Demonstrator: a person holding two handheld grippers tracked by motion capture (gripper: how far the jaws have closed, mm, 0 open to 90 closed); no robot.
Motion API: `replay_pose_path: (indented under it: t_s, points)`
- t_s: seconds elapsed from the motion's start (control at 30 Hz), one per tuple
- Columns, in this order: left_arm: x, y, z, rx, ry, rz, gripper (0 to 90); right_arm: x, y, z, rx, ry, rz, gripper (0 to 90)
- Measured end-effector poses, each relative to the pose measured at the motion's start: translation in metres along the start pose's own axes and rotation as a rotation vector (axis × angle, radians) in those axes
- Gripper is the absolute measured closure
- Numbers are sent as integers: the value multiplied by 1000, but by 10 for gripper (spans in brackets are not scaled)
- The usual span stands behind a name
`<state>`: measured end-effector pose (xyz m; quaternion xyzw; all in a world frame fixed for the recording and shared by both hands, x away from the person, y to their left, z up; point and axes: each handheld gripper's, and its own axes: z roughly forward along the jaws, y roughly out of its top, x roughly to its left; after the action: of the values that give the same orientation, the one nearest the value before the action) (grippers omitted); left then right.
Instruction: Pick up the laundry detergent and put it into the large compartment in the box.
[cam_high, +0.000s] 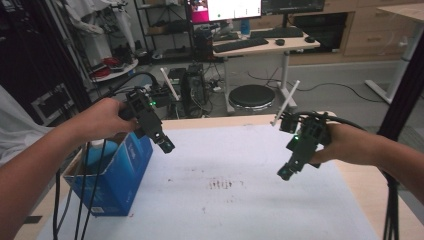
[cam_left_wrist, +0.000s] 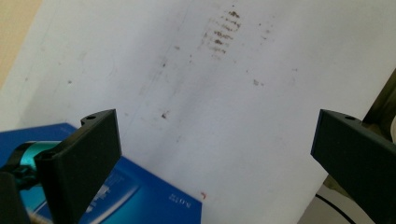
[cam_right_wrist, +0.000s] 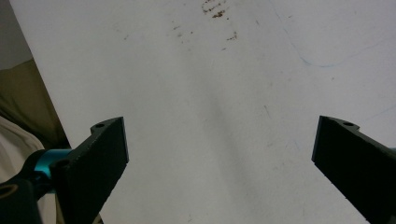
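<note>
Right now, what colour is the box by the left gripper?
Blue box, with white print; clearest in the high view.

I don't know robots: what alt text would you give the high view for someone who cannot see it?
A person's two hands each hold a black gripper above a white sheet on a table: the left gripper over an open blue box at the sheet's left edge, the right gripper over the sheet's right side. Brown smudges mark the middle; an office lies behind.

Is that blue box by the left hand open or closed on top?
Open: the blue box shows its top flaps up and a blue-capped bottle standing inside.
</note>
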<state>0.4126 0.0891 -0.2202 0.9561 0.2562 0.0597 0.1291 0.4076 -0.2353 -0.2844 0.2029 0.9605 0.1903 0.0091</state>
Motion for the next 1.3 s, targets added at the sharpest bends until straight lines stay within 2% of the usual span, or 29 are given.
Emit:
replay_pose_path:
  t_s: [0.07, 0.13, 0.2, 0.3, 0.4, 0.53, 0.63, 0.7, 0.83, 0.97, 1.3]
  points:
    - [-4, 7, 8, 15, -24, 7, 17, 0, -1, 1, 3, -2, 2, 28]
    - [-6, 13, 17, 35, -9, -19, 17, 0, -2, 2, 2, 0, 3, 28]
    - [-8, 18, 23, 32, 4, -33, 17, -1, -2, 3, -2, 1, 1, 28]
    - [-12, 23, 33, 15, -26, -18, 17, 0, -1, 5, -3, 0, -6, 27]
    - [-18, 29, 44, 27, -12, -7, 17, 0, 0, 6, -7, -2, -13, 28]
    - [-23, 35, 57, 39, -2, -24, 17, 0, 2, 10, -3, -9, -29, 28]
    - [-26, 38, 65, 51, 12, -22, 17, 0, 4, 12, 2, -4, -32, 27]
    - [-27, 39, 69, 53, 31, -20, 17, 0, 5, 13, 5, -6, -35, 28]
    - [-30, 41, 74, 56, 32, -24, 17, -2, 5, 15, 8, -10, -40, 27]
    - [-36, 45, 79, 67, 54, -7, 17, -3, 5, 17, 13, -7, -42, 27]
    - [-36, 45, 88, 75, 31, -2, 17, -3, 6, 22, 24, -2, -46, 28]
